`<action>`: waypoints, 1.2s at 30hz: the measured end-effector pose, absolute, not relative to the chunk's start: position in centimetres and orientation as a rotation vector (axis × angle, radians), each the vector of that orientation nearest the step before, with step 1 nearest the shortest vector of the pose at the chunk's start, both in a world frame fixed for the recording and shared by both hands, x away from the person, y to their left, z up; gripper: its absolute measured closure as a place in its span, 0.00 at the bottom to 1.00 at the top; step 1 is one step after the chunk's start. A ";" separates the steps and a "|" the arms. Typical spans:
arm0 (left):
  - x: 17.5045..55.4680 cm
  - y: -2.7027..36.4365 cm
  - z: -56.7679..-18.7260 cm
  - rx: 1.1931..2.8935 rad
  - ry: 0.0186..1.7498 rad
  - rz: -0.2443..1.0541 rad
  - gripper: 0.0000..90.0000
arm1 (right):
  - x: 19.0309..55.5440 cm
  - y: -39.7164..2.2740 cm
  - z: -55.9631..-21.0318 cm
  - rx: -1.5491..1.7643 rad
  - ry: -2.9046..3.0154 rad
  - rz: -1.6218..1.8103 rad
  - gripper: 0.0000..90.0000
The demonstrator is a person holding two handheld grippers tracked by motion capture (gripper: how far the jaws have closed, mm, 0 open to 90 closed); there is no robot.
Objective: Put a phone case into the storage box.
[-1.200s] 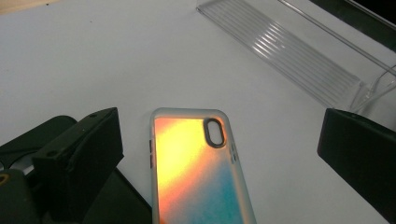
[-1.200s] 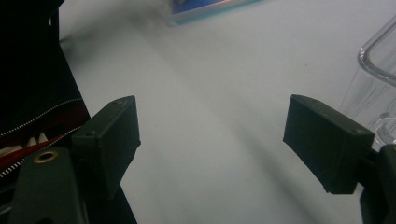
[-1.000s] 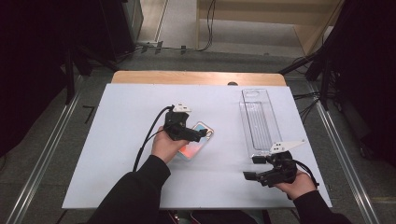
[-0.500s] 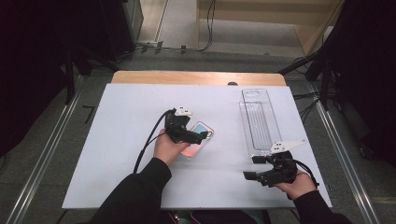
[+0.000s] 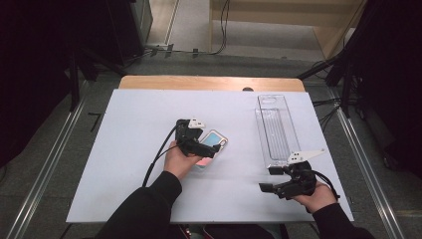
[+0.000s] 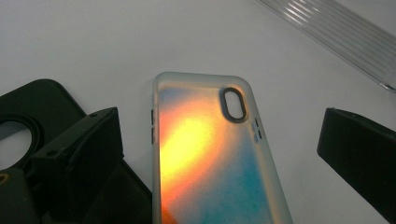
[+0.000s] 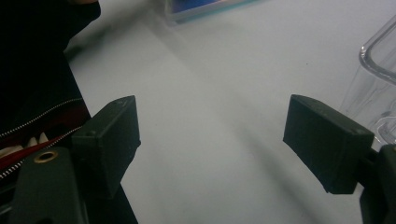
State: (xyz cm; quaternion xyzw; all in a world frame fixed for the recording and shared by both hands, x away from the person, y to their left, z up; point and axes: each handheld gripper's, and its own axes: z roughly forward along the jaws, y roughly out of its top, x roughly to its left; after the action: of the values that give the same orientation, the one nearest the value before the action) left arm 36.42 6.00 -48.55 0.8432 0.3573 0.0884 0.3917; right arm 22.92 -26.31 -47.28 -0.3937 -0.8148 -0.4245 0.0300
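A translucent phone case with an orange-to-teal glow lies flat on the white table, camera hole pointing away. My left gripper hovers low over it, open, one jaw on each side of the case and neither touching it. From above, the left gripper sits mid-table over the case. My right gripper rests near the front right, open, with bare table between its jaws. In its own view the right gripper points toward the case far off.
A long clear plastic tray stands at the right, just beyond the right gripper; its edge shows as the clear tray and again as the tray. A flat black piece with a round hole lies left of the case.
My left hand has sunk a little closer to the phone case. The right hand and the tray have not moved.
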 end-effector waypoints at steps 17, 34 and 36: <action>35.8 5.2 -50.4 2.207 0.897 0.261 0.01 | 22.9 -26.3 -47.3 -1.219 -2.514 -1.301 0.19; 34.9 3.7 -51.4 2.287 0.853 0.367 0.04 | 22.9 -26.3 -47.3 -1.219 -2.521 -1.295 0.19; 34.9 3.8 -51.4 2.276 0.860 0.371 0.06 | 22.9 -26.2 -47.3 -1.219 -2.521 -1.297 0.19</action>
State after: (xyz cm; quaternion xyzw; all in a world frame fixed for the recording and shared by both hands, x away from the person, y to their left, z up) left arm 34.91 3.80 -51.43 0.8718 0.3293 0.1422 0.3336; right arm 22.94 -26.25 -47.33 -0.3949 -0.8166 -0.4200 0.0279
